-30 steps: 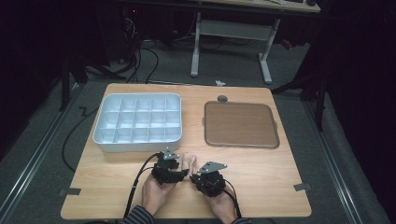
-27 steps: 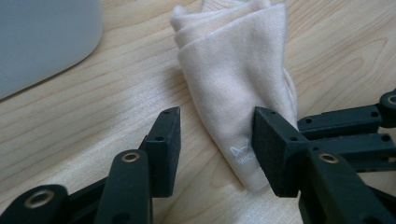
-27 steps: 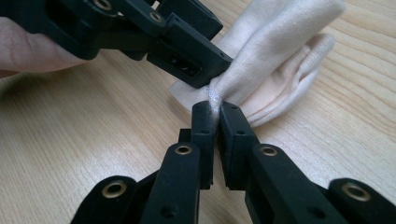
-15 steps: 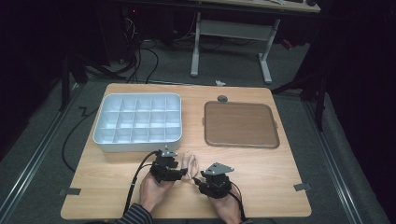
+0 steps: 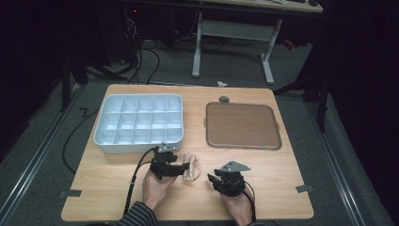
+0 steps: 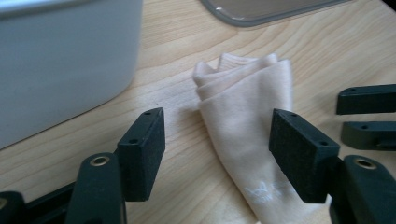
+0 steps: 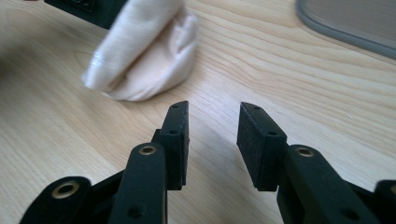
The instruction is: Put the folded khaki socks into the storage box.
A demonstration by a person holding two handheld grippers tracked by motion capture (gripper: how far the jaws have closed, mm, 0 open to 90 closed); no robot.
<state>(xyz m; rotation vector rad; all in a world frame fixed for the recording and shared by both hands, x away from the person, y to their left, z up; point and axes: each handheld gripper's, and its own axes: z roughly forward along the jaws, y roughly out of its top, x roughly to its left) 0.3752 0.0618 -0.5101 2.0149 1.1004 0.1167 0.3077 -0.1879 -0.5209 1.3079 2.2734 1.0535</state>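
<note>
Folded cream cloth (image 5: 191, 167) lies on the light wooden table (image 5: 282, 155), near its front edge, just in front of the white compartmented plastic tray (image 5: 139, 123). Left gripper (image 6: 217, 149) — jaws just opened wide, straddling the cloth's near end, pads clear of it. Right gripper (image 7: 212, 135) — jaws part-open after closing slightly, nothing between them, the cloth just beyond. Brown flat tray (image 5: 242, 125) sits to the right.

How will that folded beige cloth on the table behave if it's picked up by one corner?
The folded beige cloth looks soft and thin, so it would probably hang limp and unfold. It seems light; its loose layers could slip apart. Pushed across the wooden table, it would likely bunch up rather than slide whole.
</note>
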